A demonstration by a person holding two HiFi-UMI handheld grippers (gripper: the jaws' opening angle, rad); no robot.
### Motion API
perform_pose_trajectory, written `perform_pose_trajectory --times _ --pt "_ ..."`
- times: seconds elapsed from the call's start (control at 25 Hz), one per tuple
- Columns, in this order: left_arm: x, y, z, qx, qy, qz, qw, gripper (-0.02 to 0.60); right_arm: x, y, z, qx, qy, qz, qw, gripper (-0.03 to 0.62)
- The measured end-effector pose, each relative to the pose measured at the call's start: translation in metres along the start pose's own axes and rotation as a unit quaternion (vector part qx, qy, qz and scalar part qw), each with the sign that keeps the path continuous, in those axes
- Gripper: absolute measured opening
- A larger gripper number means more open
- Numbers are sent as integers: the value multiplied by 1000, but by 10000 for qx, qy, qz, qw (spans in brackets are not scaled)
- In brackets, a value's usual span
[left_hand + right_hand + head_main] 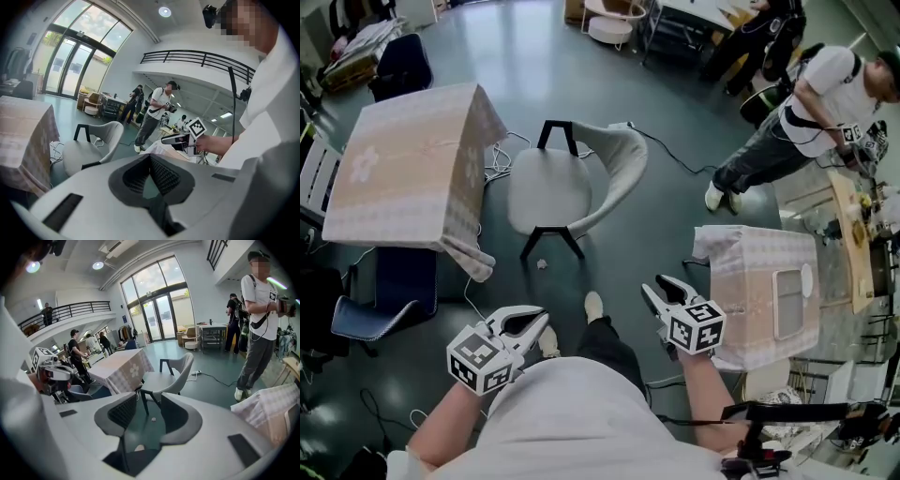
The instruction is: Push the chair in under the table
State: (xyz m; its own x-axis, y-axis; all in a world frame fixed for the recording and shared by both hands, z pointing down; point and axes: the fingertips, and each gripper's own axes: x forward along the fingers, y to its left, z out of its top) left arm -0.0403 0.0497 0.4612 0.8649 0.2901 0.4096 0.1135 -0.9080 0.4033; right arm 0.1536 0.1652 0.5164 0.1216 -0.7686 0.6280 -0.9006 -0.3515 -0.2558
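Note:
The grey chair (pixel 572 187) with black legs stands on the dark floor just right of the cloth-covered table (pixel 403 159), its backrest on the side away from the table. Both grippers hang near my body, well short of the chair and touching nothing. My left gripper (pixel 542 319) is shut, fingertips meeting with nothing between them; in its own view the chair (pixel 91 145) lies ahead, left of the jaws (pixel 150 159). My right gripper (pixel 656 284) is open and empty; between its pads (pixel 148 395) I see floor and the chair (pixel 168 376) beside the table (pixel 119 366).
A second clothed table (pixel 741 272) stands close to my right gripper. A person (pixel 806 112) stands at the upper right, others behind. Cables (pixel 675 150) run over the floor past the chair. A blue chair (pixel 384 300) sits below the left table.

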Motion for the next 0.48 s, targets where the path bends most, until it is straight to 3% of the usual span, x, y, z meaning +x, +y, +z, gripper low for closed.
perform_pose_trajectory --times 0.28,0.48 --pt "45 57 60 -190 -167 482 9985 12 95 -98 69 341 190 178 9991 217" --pt "75 94 108 -444 -340 1060 9928 12 176 -166 118 549 418 405 9968 242"
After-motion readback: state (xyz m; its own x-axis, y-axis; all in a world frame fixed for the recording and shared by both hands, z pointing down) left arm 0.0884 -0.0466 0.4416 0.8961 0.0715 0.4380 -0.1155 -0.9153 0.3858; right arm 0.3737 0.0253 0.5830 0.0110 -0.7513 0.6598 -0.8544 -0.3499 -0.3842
